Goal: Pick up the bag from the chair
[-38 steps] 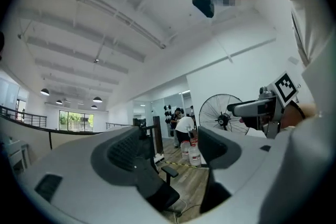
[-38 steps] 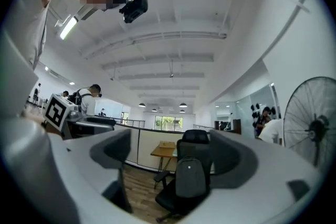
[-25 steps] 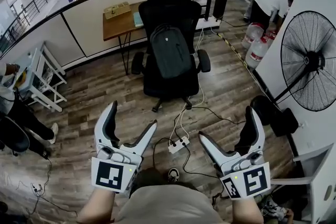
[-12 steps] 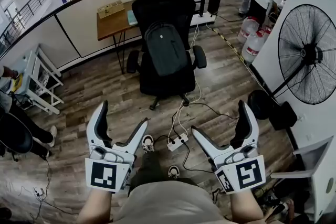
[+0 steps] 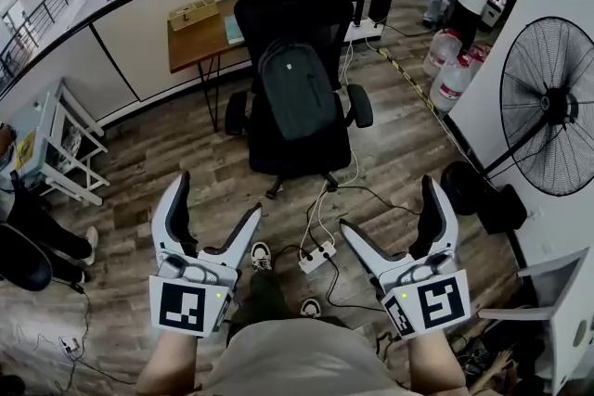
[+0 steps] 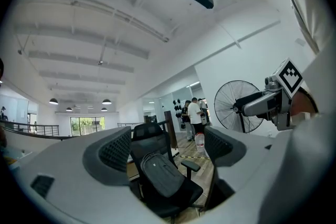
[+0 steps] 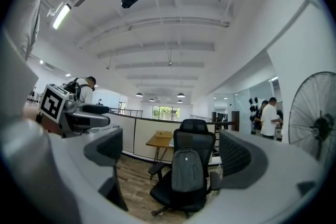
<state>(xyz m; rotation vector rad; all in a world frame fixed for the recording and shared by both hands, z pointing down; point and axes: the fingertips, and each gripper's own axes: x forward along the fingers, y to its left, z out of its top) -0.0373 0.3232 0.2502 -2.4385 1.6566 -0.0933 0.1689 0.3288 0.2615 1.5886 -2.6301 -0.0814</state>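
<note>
A dark grey backpack (image 5: pixel 297 90) leans upright against the back of a black office chair (image 5: pixel 295 5) in the middle of the head view. It also shows in the left gripper view as the backpack (image 6: pixel 159 173) and in the right gripper view as the backpack (image 7: pixel 187 169). My left gripper (image 5: pixel 214 199) is open near the bottom left, well short of the chair. My right gripper (image 5: pixel 390 207) is open at the bottom right, also far from the bag. Nothing sits between either pair of jaws.
A wooden desk (image 5: pixel 200 23) stands behind the chair by a railing. A large floor fan (image 5: pixel 548 107) is at the right. A power strip (image 5: pixel 316 257) and cables lie on the wood floor before the chair. People stand by water bottles (image 5: pixel 450 70) at back right.
The view has crept slightly closer to the chair. Both grippers stay open and hold about the same place low in the view.
</note>
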